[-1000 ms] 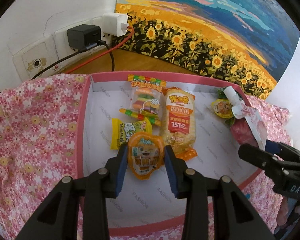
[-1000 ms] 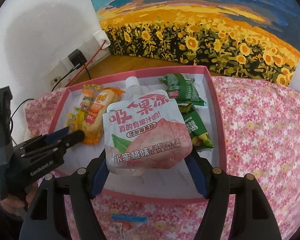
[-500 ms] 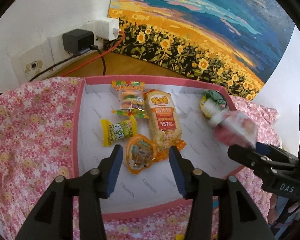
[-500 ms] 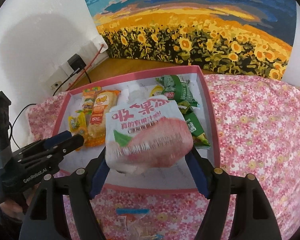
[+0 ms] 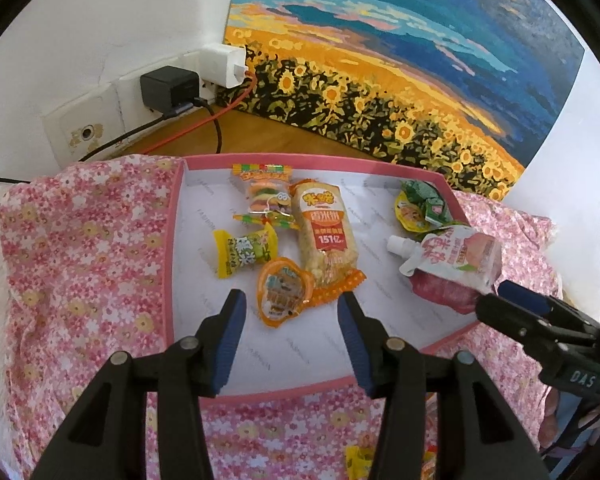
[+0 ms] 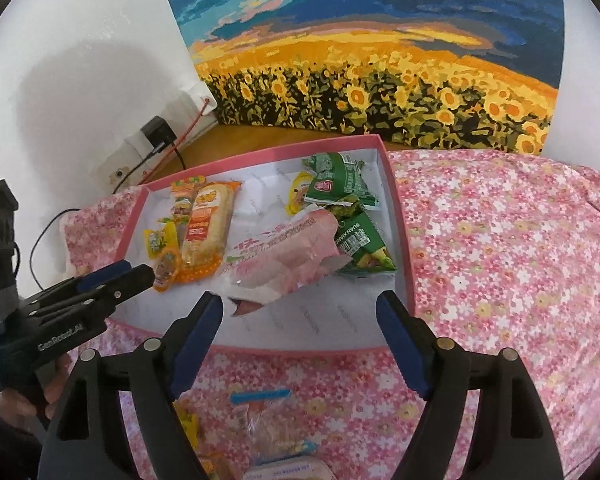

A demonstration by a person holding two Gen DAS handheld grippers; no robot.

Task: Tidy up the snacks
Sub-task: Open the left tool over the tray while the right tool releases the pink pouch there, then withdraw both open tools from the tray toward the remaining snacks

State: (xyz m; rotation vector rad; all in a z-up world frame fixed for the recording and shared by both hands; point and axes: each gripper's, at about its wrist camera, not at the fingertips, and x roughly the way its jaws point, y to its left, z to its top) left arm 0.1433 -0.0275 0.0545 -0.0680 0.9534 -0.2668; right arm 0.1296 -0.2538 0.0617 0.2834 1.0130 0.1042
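Left gripper (image 5: 288, 304): jaws apart, empty, orange jelly cup (image 5: 284, 294) lying just beyond its tips in the pink box (image 5: 172, 264). Right gripper (image 6: 300, 304): jaws opening, nothing clamped, peach jelly pouch (image 6: 284, 256) just ahead on the box floor, green packets (image 6: 340, 188) farther back.

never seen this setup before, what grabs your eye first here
A big sunflower painting leans against the back wall. Below it, a pink box on a floral cloth holds bright snacks, with a peach jelly pouch lying at its right side. Both grippers, left and right, hang open over the near edge.
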